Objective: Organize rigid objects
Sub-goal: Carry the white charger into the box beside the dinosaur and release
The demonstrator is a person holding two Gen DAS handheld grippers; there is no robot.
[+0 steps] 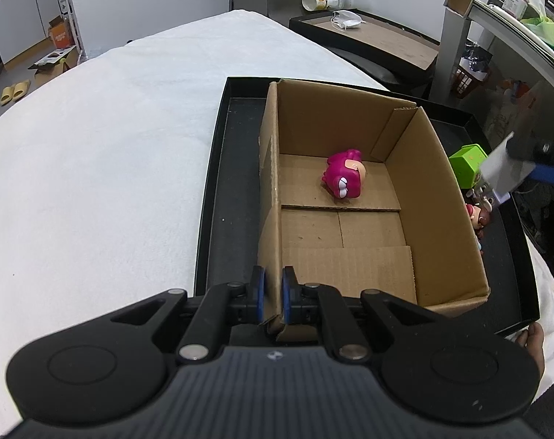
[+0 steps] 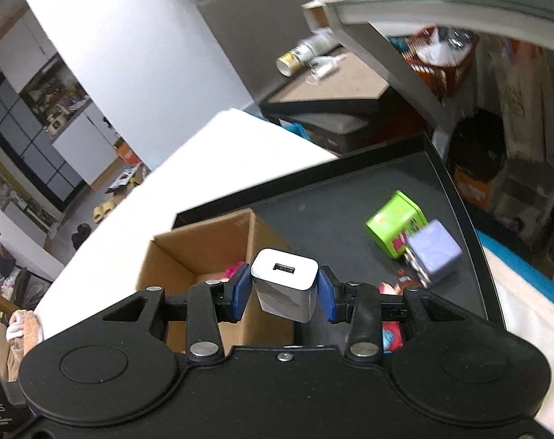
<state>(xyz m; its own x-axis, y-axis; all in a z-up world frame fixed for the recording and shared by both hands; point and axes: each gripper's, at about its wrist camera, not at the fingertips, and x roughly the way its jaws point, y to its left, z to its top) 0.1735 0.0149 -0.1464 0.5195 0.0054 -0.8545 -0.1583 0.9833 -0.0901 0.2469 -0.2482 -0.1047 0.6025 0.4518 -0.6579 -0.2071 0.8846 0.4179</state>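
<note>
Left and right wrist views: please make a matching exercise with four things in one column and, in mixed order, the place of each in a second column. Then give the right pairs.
Things:
1. pink toy
2. white charger
3. green cube
4. cardboard box

Places:
A. wall pinched by the left gripper
B. lying on the box floor
C. on the black tray, outside the box
D. clamped in the right gripper

Pairs: 1-B, 2-D, 3-C, 4-A
</note>
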